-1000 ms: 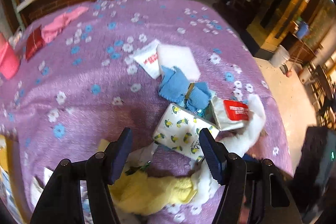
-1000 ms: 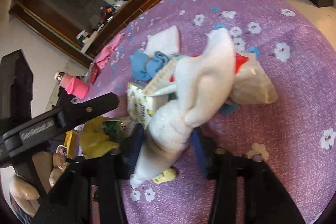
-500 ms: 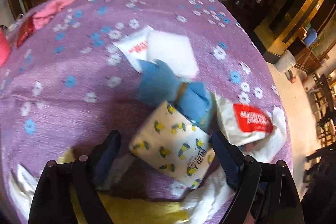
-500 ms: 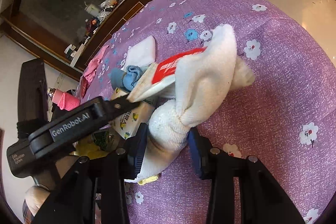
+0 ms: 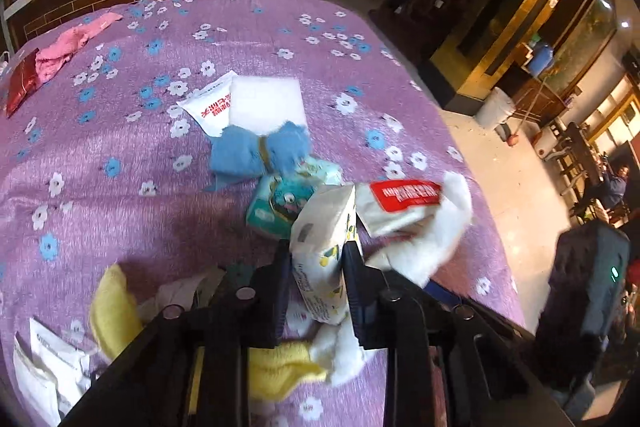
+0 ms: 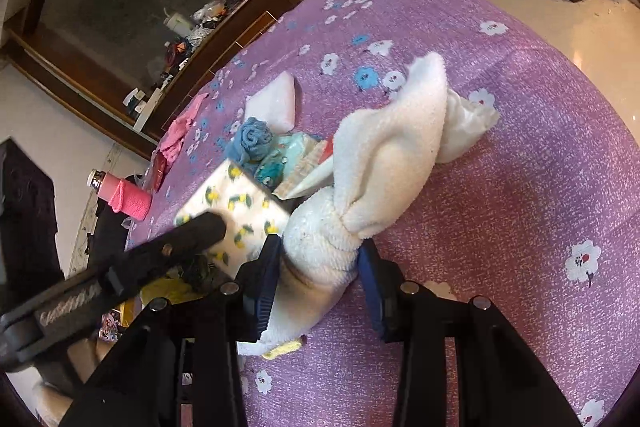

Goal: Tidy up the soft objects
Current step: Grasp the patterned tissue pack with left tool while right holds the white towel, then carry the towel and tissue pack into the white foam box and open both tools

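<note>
A lemon-print tissue pack (image 5: 320, 223) stands on edge between the fingers of my left gripper (image 5: 316, 259). Its jaws are closing and the pads press the pack's sides. The right wrist view shows the same pack (image 6: 236, 207) with a left finger (image 6: 200, 231) against it. My right gripper (image 6: 320, 267) is shut on the knot of a white towel (image 6: 392, 163), which drapes over a red-label tissue pack (image 5: 404, 203). A blue tied cloth (image 5: 256, 151) and a teal pack (image 5: 280, 199) lie just beyond.
All lies on a purple flowered cloth (image 5: 120, 187). A white pad (image 5: 264, 103) and a sachet (image 5: 208, 107) sit mid-table. A yellow cloth (image 5: 112, 311) and papers lie near left. A pink cloth (image 5: 68, 43) and a red packet (image 5: 20, 83) are far left. A pink bottle (image 6: 124, 197) stands at left.
My left gripper spread wide around the lemon-print pack, then closed on it, and the pack now stands on edge. The right gripper has kept its hold on the white towel.
</note>
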`<state>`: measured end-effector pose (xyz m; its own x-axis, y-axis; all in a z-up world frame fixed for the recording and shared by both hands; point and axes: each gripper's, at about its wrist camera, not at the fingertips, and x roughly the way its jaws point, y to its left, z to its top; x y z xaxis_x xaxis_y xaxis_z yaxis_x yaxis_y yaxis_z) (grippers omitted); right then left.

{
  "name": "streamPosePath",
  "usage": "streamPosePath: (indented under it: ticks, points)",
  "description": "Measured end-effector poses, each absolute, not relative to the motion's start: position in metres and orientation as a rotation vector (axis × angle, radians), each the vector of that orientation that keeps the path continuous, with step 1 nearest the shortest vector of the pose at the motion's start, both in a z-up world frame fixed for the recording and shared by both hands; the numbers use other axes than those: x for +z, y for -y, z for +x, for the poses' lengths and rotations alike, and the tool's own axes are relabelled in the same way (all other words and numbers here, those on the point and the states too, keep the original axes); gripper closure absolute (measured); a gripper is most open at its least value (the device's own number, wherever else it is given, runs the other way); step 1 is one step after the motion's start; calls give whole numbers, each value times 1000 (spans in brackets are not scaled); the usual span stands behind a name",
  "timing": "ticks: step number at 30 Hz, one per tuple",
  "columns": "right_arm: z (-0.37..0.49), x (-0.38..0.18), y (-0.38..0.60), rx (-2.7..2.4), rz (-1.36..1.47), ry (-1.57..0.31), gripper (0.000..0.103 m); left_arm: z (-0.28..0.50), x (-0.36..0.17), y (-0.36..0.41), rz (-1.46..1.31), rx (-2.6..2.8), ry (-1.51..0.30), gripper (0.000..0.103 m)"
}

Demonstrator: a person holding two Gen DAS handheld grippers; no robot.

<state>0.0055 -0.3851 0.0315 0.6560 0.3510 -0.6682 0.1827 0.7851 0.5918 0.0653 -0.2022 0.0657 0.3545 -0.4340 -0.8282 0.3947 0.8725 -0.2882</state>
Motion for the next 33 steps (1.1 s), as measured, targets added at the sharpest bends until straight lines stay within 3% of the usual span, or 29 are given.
streamPosePath:
  ticks: [10, 20, 26, 33]
  points:
    - [-4, 50, 384, 108, 647, -755, 66, 26, 113, 148, -194, -639, -984, 82]
    - [-3, 53, 372, 118, 589, -741, 66, -58, 159, -30, -354, -469, -743, 82]
    - [-21, 86, 350, 204, 584, -692, 66, -97, 151, -148, -453, -258, -672, 81]
    - [-44, 143, 255, 433, 446, -701, 66, -110, 114, -223, -472, -71, -710, 81]
